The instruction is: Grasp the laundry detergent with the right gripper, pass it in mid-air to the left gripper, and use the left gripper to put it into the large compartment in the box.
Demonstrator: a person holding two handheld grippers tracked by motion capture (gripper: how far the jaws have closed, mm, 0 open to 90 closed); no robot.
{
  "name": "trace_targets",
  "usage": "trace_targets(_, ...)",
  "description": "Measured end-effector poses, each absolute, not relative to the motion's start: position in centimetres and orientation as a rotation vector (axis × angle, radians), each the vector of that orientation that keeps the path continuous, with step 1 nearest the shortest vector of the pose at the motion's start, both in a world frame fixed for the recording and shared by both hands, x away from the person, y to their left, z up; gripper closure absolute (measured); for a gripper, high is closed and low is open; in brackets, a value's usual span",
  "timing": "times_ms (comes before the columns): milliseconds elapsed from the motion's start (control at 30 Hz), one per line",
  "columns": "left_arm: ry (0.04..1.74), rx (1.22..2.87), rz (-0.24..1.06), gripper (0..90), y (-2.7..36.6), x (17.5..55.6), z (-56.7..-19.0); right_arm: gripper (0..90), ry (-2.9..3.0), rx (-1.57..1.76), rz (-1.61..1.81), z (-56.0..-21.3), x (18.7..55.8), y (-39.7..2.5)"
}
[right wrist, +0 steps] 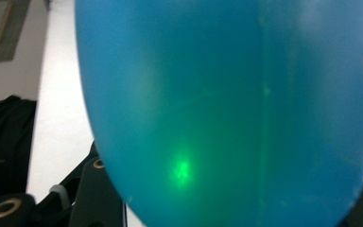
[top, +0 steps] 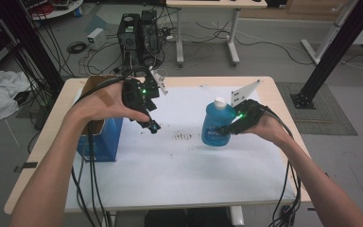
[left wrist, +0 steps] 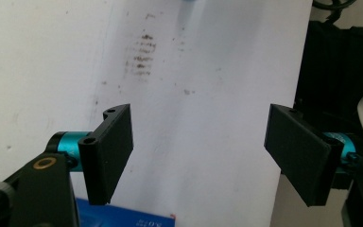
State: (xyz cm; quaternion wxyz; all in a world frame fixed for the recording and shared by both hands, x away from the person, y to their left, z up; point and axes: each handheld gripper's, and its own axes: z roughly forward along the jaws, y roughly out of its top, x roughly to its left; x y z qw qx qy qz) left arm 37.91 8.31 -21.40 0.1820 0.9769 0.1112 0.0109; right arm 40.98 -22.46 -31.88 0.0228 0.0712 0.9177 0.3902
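High view shows your right tongs (top: pixel 227 127) pressed against the blue bottle (top: pixel 216 124), which stands upright on the white sheet (top: pixel 179 165) covering the bench (top: pixel 52 142). Right gripper view gives you the bottle's blue wall up close, with a green glint, jaws hidden at its sides. Left gripper view shows your left tongs (left wrist: pixel 201 151) spread wide, holding nothing, above the smudged sheet, with the blue box (top: pixel 101 139) just below.

Blue bottle (top: pixel 216 126) with a white cap (top: pixel 220 101), on a white sheet (top: pixel 179 175) smudged with dark marks (top: pixel 183 136) left of the bottle; farther left, a blue box (top: pixel 100 140) with brown cardboard flaps
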Motion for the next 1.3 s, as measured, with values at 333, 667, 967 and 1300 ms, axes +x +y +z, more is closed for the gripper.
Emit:
trace_targets(333,0.234,2.767,0.011,24.6,4.2,37.8,-22.3,46.4,2.892,0.076,1.219,-33.2,39.1,-18.8)
trace_targets(667,0.162,2.743,-0.03,24.6,0.8,38.3,-24.0,46.4,2.901,0.053,1.239,-33.9,38.8,-17.5)
trace_targets(967,0.155,2.751,-0.044,24.6,-0.7,38.6,-25.3,46.3,2.904,0.043,1.232,-34.0,38.6,-17.2)
trace_targets(1300,0.126,2.781,-0.053,24.6,-1.3,38.5,-26.2,46.3,2.916,0.035,1.234,-34.4,38.5,-16.7)
